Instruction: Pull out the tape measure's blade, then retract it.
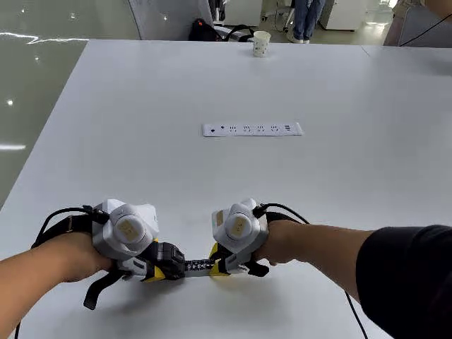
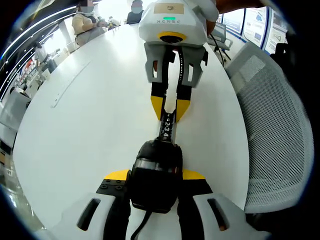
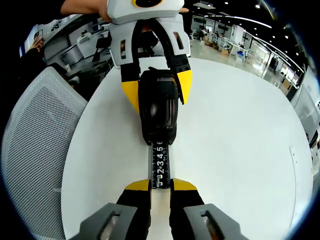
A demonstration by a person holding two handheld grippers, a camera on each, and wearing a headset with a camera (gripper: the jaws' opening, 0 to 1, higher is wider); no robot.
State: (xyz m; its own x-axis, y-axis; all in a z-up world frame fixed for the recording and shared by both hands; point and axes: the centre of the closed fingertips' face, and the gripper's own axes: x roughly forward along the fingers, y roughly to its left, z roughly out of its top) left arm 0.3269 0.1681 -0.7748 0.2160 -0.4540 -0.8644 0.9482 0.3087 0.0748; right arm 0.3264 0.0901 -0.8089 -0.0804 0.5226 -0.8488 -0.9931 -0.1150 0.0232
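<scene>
**Tape measure (image 2: 156, 172) gripped at the near table edge, blade (image 3: 160, 167) out a short way**

I have the chunky black tape measure clenched between the yellow-tipped jaws of my left gripper (image 1: 159, 267), low at the near edge of the white table (image 1: 212, 85). I cannot tell whether it touches the top. Its dark blade with white numerals runs a short way across to my right gripper (image 3: 160, 185), whose jaws are pinched on the blade's end. Both grippers face each other, close together. Farther up the table lie a white power strip (image 1: 252, 129) and a patterned paper cup (image 1: 260, 44). A grey mesh chair (image 2: 270, 125) stands beside the table.
</scene>
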